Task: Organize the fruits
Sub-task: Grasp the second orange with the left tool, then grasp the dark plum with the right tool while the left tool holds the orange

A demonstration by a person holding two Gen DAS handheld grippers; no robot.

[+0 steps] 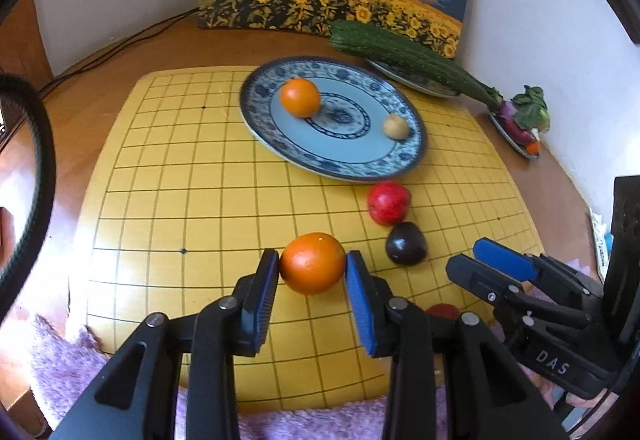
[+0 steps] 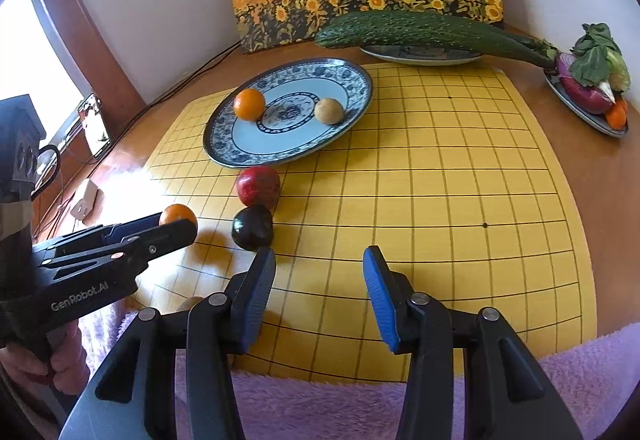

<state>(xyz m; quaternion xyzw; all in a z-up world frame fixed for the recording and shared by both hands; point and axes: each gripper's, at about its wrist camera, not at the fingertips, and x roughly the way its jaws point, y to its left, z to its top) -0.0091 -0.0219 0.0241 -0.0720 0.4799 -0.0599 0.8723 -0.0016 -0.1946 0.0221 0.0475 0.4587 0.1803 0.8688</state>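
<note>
on the yellow grid board point(image 1: 200, 200), toward its near left, the left gripper point(image 1: 312, 272) was pinching an orange point(image 1: 312, 263), both pads pressed against its sides. the step in hand looked like carrying this fruit to the blue patterned plate point(image 1: 360, 164), where another orange point(image 1: 300, 97) and a small tan fruit point(image 1: 395, 126) already lay. the next move would call for a lift clear of the plate's rim and a set-down in the bare middle. further right, a red fruit point(image 1: 389, 202) and a dark plum point(image 1: 406, 244) sat touching each other just below the plate, near the carrying path. rightmost, the right gripper point(image 2: 319, 260) hovered with jaws spread and nothing between them. a cucumber point(image 2: 420, 30) and a vegetable plate point(image 2: 592, 120) stood well apart behind.
</note>
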